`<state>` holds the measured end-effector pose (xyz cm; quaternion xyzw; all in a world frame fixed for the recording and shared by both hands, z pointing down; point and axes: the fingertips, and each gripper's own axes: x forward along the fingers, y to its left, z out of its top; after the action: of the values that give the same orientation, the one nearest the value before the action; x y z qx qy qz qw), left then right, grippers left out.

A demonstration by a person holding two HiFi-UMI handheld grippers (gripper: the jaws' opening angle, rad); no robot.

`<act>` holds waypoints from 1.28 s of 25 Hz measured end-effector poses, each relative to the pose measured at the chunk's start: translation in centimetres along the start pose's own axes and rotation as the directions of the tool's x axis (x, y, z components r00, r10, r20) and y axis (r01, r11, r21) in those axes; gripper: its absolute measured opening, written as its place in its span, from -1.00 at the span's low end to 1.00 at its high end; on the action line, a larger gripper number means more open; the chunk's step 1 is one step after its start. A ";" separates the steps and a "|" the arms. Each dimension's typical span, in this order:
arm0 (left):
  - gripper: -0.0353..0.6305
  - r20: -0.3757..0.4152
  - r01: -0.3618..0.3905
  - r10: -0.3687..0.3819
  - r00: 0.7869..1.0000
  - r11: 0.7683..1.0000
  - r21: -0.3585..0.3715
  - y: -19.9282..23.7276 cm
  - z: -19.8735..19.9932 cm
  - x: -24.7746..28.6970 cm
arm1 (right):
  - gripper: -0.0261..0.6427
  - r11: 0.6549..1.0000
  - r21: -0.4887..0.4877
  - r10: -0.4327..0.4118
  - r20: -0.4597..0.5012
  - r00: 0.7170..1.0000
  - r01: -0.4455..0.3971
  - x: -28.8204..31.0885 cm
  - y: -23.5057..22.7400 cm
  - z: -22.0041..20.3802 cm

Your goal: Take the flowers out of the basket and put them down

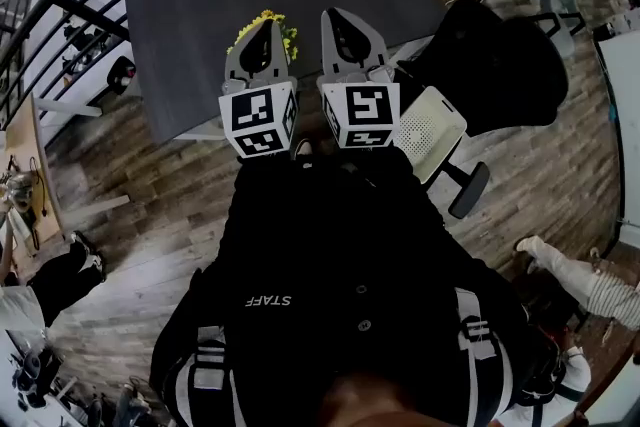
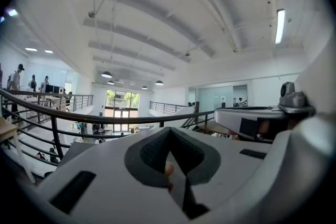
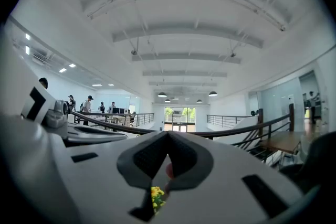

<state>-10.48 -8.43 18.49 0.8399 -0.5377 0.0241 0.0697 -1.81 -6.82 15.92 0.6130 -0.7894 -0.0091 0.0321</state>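
The flowers (image 1: 268, 17), a small yellow bunch with some green, peek out around the tip of the left gripper (image 1: 262, 33) in the head view, above the dark grey table (image 1: 190, 5). The right gripper view catches the same yellow through the slit beneath its own jaws. The gripper covers most of the bunch, so I cannot quite tell from here whether it lies on the tabletop or hangs from something.

The left gripper's jaws are pressed together tip to tip, and its own view shows no stem or petal between them. The right gripper (image 1: 337, 18) is closed the same way, pads meeting on nothing. The two are held side by side, close together and roughly level. They point away from the person across the table, with the marker cubes nearest the person's dark jacket (image 1: 340, 255).

Just right of the table stands a black office chair (image 1: 505, 65), with a cream perforated seat (image 1: 432, 127) nearer. The floor (image 1: 150, 205) is wood plank. A black railing (image 1: 60, 10) runs along the left, and both gripper views look past it into a bright, white-ceilinged hall.
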 end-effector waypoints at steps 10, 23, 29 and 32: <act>-0.89 0.003 -0.009 0.009 1.000 1.000 0.007 0.9 0.5 -0.3 | -0.89 1.000 0.005 0.000 0.001 1.000 0.000 0.3 0.0 0.2; -0.89 0.000 0.001 -0.001 1.000 1.000 0.020 0.9 0.0 0.1 | -0.89 1.000 0.016 -0.014 0.004 1.000 0.014 0.6 -0.3 -0.1; -0.89 -0.006 -0.007 0.007 1.000 1.000 0.018 1.2 -0.5 0.2 | -0.89 1.000 0.022 -0.012 0.000 1.000 0.012 0.8 -0.2 -0.5; -0.89 -0.008 -0.007 0.007 1.000 1.000 0.016 1.3 -0.5 0.4 | -0.89 1.000 0.023 -0.007 -0.003 1.000 0.007 1.1 -0.1 -0.5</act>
<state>-11.46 -9.27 19.12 0.8384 -0.5402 0.0320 0.0652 -1.94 -7.87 16.50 0.6163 -0.7871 0.0008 0.0261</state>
